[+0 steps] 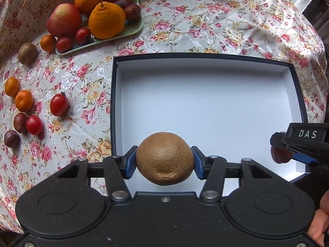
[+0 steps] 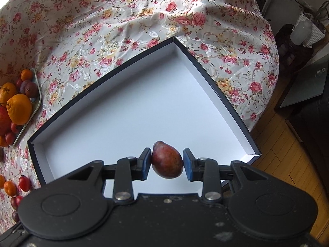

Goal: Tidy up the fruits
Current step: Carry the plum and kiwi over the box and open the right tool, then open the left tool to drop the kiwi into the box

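Note:
My left gripper point(image 1: 164, 161) is shut on a brown kiwi point(image 1: 164, 158) and holds it over the near edge of an open dark-rimmed box with a white inside point(image 1: 205, 103). My right gripper point(image 2: 167, 162) is shut on a dark red passion fruit point(image 2: 167, 160) above the same box point(image 2: 144, 107); it also shows at the right of the left wrist view point(image 1: 287, 152). The box holds no fruit.
A pale green tray point(image 1: 131, 30) at the back left holds an apple point(image 1: 63, 19), oranges, tomatoes and plums. Loose on the floral cloth at left lie a second kiwi point(image 1: 27, 53), mandarins, cherry tomatoes point(image 1: 59, 105) and dark plums. The table's right edge drops to a wooden floor point(image 2: 287, 175).

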A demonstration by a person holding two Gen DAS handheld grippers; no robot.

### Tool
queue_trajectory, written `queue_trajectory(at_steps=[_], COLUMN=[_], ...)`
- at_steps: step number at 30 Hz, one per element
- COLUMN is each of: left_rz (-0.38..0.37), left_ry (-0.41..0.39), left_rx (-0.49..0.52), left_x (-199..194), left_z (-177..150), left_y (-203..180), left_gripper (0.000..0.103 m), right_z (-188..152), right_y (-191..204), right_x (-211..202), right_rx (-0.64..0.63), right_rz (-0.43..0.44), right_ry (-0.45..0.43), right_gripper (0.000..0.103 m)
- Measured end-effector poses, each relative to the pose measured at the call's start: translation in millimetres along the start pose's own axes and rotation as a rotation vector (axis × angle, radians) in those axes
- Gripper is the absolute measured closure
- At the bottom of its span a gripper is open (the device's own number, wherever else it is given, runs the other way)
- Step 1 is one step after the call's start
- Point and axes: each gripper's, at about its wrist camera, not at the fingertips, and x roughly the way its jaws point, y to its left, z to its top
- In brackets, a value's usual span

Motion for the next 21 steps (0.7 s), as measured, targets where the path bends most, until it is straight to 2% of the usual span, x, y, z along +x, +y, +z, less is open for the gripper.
queue_trajectory(at_steps=[7,12,17,21], left_rz=[-0.010,-0.005,-0.005,-0.001], left_ry=[0.026,-0.015,-0.008,-0.008], left_rx=[0.003,0.020,0.008,0.005], left_x=[5.0,-2.7,-1.5,-2.0], left_z=[-1.0,0.6,1.9,1.7], left_y=[-3.1,-5.3,-2.3,-1.0], left_gripper=[0.044,0.043,0.043,0.043], right_z=[2.0,2.7,4.3,4.5], right_y=[-2.4,-4.3,-4.3,-5.1], right_x=[1.6,6.8,0.3,0.2], right_rx=[0.012,0.036,0.049,0.061], right_rz=[-0.007,-0.001,-0.006,-0.006], right_ry=[0.017,0.056,0.017,0.023], right_gripper=[0.069,0.069,0.069,0.070])
